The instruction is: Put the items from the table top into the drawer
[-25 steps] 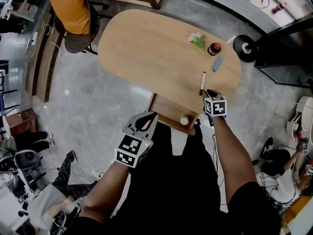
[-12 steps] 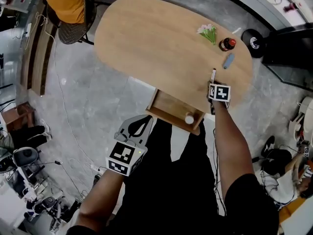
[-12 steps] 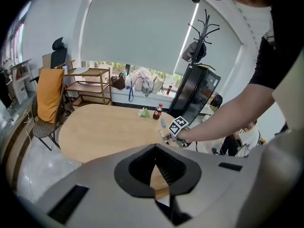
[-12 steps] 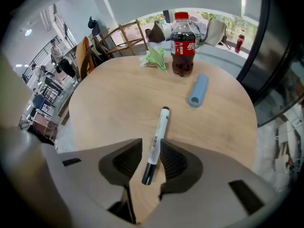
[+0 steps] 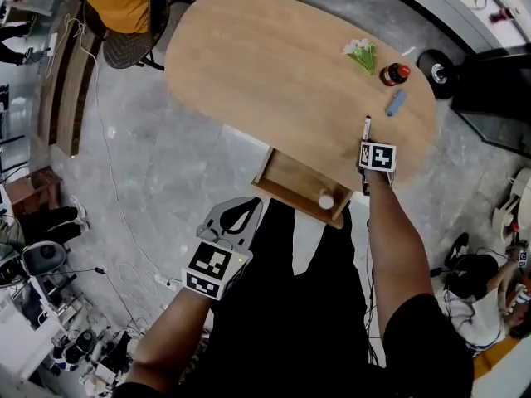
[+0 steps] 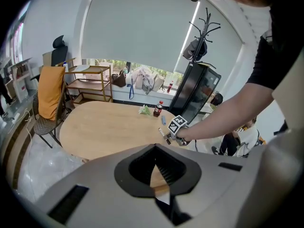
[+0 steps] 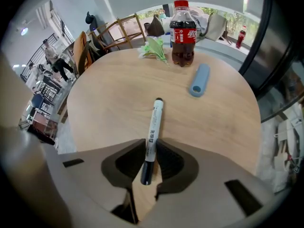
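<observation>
A white marker with a black cap [image 7: 153,132] lies on the oval wooden table [image 5: 274,65] near its front right edge. My right gripper [image 7: 151,148] points steeply down over it. Its jaws have just been closing and now pinch the marker [image 5: 366,126] near the capped end. The right gripper [image 5: 366,142] sits just beyond the open drawer [image 5: 286,181], which holds a small white object [image 5: 325,200]. My left gripper [image 5: 246,201] hangs shut and empty in front of the drawer, off the table; the left gripper [image 6: 154,148] looks across the tabletop.
A cola bottle [image 7: 183,30], a blue tube [image 7: 199,80] and a green paper flower [image 7: 154,46] stand farther back on the table's right end. A chair with an orange cover [image 5: 116,2] is at the far left. A black cabinet [image 5: 498,81] stands to the right.
My right gripper has gone from the drawer's right edge down onto the table and closed round the marker. The left gripper has sunk a little, toward the lower left.
</observation>
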Tool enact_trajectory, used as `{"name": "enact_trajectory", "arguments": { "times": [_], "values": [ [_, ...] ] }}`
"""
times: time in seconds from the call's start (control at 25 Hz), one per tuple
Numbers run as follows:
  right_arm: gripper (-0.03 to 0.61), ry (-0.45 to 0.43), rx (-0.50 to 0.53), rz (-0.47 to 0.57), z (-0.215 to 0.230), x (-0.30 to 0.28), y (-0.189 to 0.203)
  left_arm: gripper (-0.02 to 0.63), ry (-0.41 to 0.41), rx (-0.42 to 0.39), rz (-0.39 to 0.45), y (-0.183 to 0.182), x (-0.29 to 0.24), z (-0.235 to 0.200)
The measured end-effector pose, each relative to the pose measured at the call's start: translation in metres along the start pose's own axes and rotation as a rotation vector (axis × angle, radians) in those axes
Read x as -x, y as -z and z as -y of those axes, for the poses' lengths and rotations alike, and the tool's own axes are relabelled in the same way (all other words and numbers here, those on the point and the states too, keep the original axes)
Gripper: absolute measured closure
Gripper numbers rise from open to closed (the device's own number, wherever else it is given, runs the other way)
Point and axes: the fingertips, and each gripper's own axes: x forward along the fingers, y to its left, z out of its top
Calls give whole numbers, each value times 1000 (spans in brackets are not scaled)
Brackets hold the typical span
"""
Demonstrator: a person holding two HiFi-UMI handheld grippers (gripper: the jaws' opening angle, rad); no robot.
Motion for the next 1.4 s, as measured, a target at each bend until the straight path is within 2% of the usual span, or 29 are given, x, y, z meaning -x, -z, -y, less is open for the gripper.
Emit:
{"name": "enact_trajectory", "arguments": {
  "times": [0.32,0.48,0.68,0.88,1.0,1.12,1.24,1.4],
  "values": [
    [520,-85,43,29,-16,16,4,612,11,2,8,-1,-7,10],
    [520,-153,84,71,-42,32,13,612,25,-4,22,-6,-12,11],
    [520,-259,309,48,-113,52,56,612,25,7,48,-10,-18,0],
    [520,-350,662,-90,-185,40,131,612,21,11,50,-5,-20,-11],
    [520,-347,839,-181,-206,15,165,612,29,9,44,0,-17,-19],
    [520,-289,940,-259,-207,-15,181,612,48,2,32,7,-16,-27],
    [520,-239,950,-314,-200,-41,190,612,66,-14,16,13,-21,-33],
    [520,-229,929,-351,-197,-70,205,612,75,-21,3,22,-29,-46]
  ]
}}
